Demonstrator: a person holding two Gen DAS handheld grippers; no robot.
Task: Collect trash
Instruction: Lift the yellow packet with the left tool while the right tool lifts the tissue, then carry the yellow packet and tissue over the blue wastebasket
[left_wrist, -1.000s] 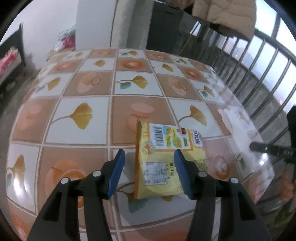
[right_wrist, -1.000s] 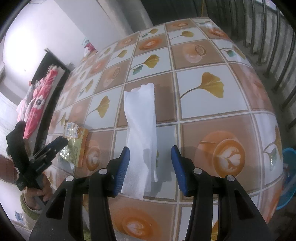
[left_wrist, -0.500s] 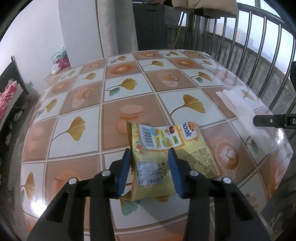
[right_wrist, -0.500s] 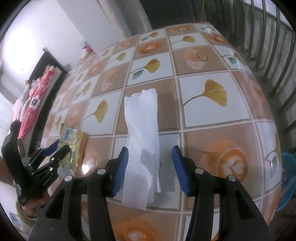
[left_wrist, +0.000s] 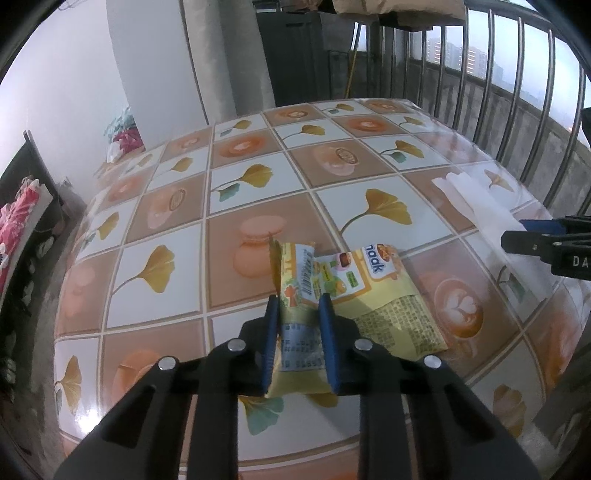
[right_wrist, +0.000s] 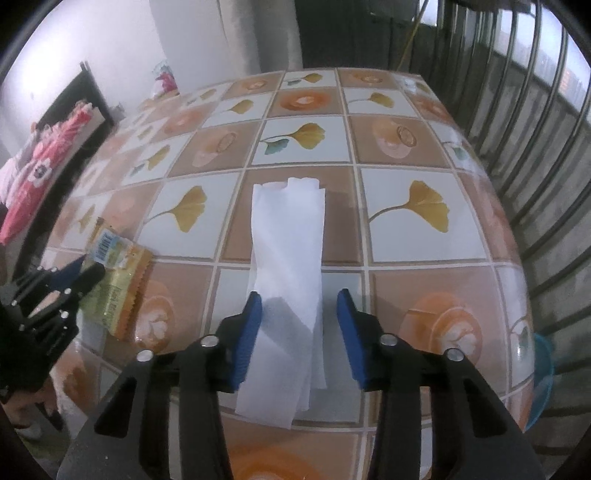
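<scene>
Left gripper (left_wrist: 298, 320): black frame, 2 blue pads. Jaws have just been closing and now pinch the near left part of the yellow printed snack wrapper (left_wrist: 354, 295); the foil is buckled upward into a ridge between the pads. The rest of the wrapper lies flat on the table to the right of the jaws, barcode end raised. Wrapper position: near edge of the table, on the glossy tablecloth with orange and white squares and ginkgo-leaf prints (left_wrist: 184, 229).

Right gripper (right_wrist: 299, 325): same build. Jaws have just been closing but are not yet on anything; the 2 pads stand either side of the long strip of white tissue paper (right_wrist: 288, 266), with a gap visible on the right side. The left pad is at or just beside the tissue's edge; contact cannot be told. Tissue lies flat on the tablecloth, running away from the camera, its near end under the jaws.

Cross-check: in the right wrist view the left gripper (right_wrist: 86, 271) shows at the far left on the wrapper (right_wrist: 122, 284). In the left wrist view the tissue (left_wrist: 476, 206) and the right gripper (left_wrist: 524, 232) show at the right edge.

A metal railing (left_wrist: 517, 110) runs along the table's right side.
</scene>
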